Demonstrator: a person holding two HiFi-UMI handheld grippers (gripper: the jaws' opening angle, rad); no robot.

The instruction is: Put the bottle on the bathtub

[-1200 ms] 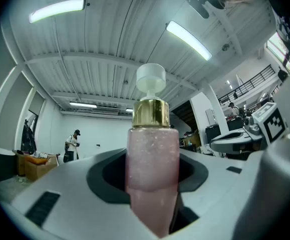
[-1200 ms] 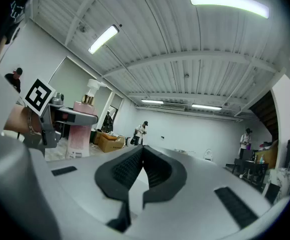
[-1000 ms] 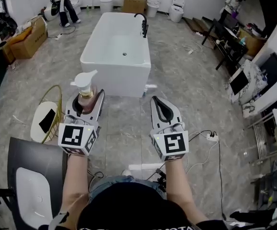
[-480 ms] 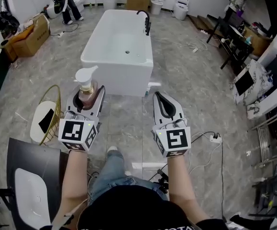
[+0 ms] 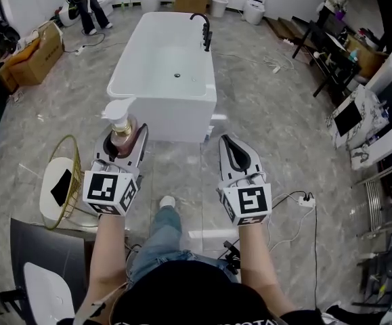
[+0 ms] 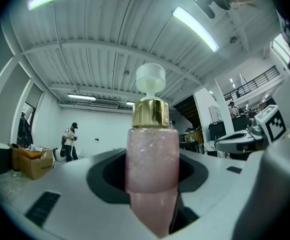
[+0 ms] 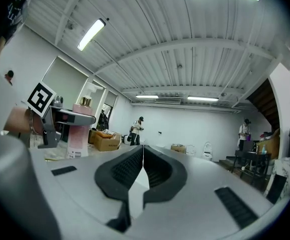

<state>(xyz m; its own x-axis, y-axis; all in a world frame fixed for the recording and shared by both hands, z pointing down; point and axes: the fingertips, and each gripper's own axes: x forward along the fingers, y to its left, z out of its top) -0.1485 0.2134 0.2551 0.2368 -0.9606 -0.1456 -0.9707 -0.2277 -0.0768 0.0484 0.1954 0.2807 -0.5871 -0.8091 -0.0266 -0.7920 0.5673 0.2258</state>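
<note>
A pink pump bottle [image 5: 121, 128] with a gold collar and white pump head stands upright between the jaws of my left gripper [image 5: 122, 143], which is shut on it. In the left gripper view the bottle [image 6: 152, 159] fills the centre. The white bathtub [image 5: 124, 95] with a black tap [image 5: 204, 31] stands on the floor just ahead of both grippers. My right gripper [image 5: 232, 147] is held beside the left one, shut and empty; its jaws [image 7: 142, 168] meet at the tips. The bottle [image 7: 78, 129] also shows at the left of the right gripper view.
A round white stool with a gold wire frame [image 5: 59, 185] and a dark chair [image 5: 43, 263] are at the lower left. Cardboard boxes [image 5: 33, 53], toilets [image 5: 254, 9] and a person [image 5: 80, 2] stand at the far end. A power strip and cable [image 5: 302, 200] lie at the right.
I have stepped forward: the bathtub is a little nearer and a foot now shows below the grippers. Both grippers keep their pose, the left still holding the bottle.
</note>
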